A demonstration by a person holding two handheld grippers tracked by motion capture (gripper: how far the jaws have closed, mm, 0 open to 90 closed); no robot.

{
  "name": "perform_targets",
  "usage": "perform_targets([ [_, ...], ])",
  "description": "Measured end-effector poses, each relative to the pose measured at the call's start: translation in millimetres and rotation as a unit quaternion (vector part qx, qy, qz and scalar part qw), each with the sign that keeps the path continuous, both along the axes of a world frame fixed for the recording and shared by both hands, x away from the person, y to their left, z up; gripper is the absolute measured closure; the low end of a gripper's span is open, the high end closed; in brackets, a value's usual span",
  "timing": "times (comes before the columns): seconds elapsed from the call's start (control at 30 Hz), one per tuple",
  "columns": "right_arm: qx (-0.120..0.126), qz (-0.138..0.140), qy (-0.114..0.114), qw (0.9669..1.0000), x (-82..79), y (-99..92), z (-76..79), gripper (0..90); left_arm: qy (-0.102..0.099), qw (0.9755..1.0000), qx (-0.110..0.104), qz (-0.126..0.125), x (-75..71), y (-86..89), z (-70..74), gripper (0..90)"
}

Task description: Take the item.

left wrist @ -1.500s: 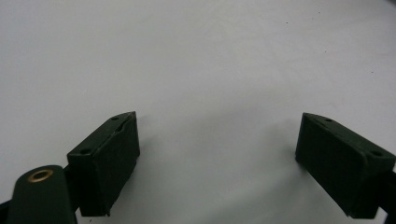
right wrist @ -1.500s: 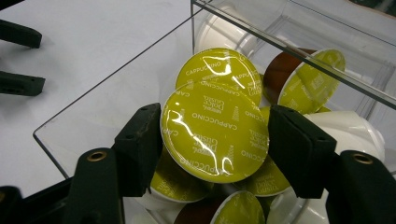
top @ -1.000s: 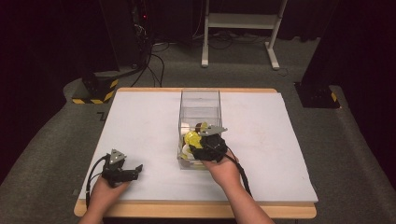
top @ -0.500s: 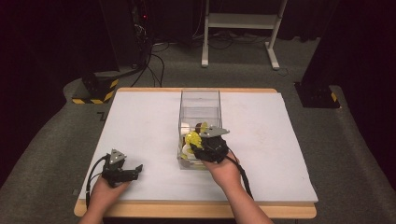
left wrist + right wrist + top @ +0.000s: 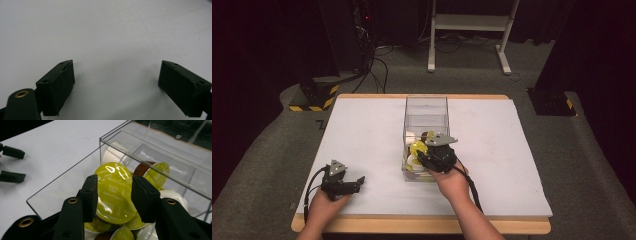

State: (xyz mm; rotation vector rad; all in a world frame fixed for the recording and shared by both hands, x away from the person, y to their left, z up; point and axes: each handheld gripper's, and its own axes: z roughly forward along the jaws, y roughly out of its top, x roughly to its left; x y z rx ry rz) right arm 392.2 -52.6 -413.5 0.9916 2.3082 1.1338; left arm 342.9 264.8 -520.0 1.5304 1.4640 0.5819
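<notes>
Box: clear hard plastic box [image 5: 426, 116], tall and rectangular, open top, near the middle of the table [image 5: 362, 130].
Contents: round coffee pods heaped at the box's near end; glossy yellow-green foil lids, white and brown cups.
Held pod: yellow-green pod [image 5: 115, 192], shiny flat lid printed "cappuccino", above the heap inside the box.
Right gripper [image 5: 114, 198]: matt black jaws closed on the held pod's two sides, at the box's near end.
Left gripper [image 5: 116, 87]: black blocky jaws wide apart, nothing between them; well left of the box, low over the table.
Table: smooth white top, pale wood edge.
Room: grey carpet beyond the box, dark surroundings, white metal frame [image 5: 469, 30], yellow-black striped block [image 5: 318, 95].
</notes>
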Motion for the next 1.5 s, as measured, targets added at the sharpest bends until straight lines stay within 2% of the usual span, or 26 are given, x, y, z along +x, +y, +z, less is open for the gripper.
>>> perform_targets([
  [0.1, -0.003, 0.003, 0.003, 1.0000, -1.0, 3.1, -1.8, 52.6, 0.000, 1.0000, 0.000, 0.000, 0.0, 0.0, 0.0, 13.7],
  [0.23, 0.009, -0.004, 0.006, 0.9999, -0.5, 3.6, -0.7, 35.6, 0.000, 1.0000, -0.001, 0.001, 0.0, -0.1, 0.0, 13.7],
  [0.37, 0.000, -0.017, 0.017, 0.9997, 3.3, 3.8, -2.8, 29.8, 0.000, 1.0000, 0.000, 0.000, 0.0, 0.0, 0.0, 13.6],
  [0.4, 0.001, -0.021, 0.026, 0.9994, 4.9, 3.4, -3.6, 28.9, 0.000, 1.0000, -0.001, 0.000, 0.0, -0.1, 0.0, 13.6],
  [0.47, -0.003, -0.018, 0.033, 0.9993, 7.4, 3.0, -5.0, 28.0, 0.000, 1.0000, 0.000, 0.000, 0.0, 0.0, 0.0, 13.7],
  [0.7, -0.021, -0.005, 0.050, 0.9985, 8.6, 4.8, -7.5, 31.9, 0.000, 1.0000, -0.001, 0.000, 0.0, -0.1, 0.0, 13.7],
  [0.9, -0.019, -0.002, 0.047, 0.9987, 7.6, 4.3, -7.4, 37.1, 0.000, 1.0000, 0.000, 0.000, 0.0, -0.1, 0.0, 13.7],
  [1.13, -0.015, -0.001, 0.036, 0.9992, 5.2, 3.1, -6.8, 37.5, 0.000, 1.0000, -0.001, 0.000, 0.0, 0.0, 0.0, 13.7],
  [1.5, 0.014, -0.008, 0.009, 0.9998, -3.8, -7.7, -5.6, 37.6, 0.000, 1.0000, -0.001, 0.000, 0.0, -0.1, 0.0, 13.7],
])
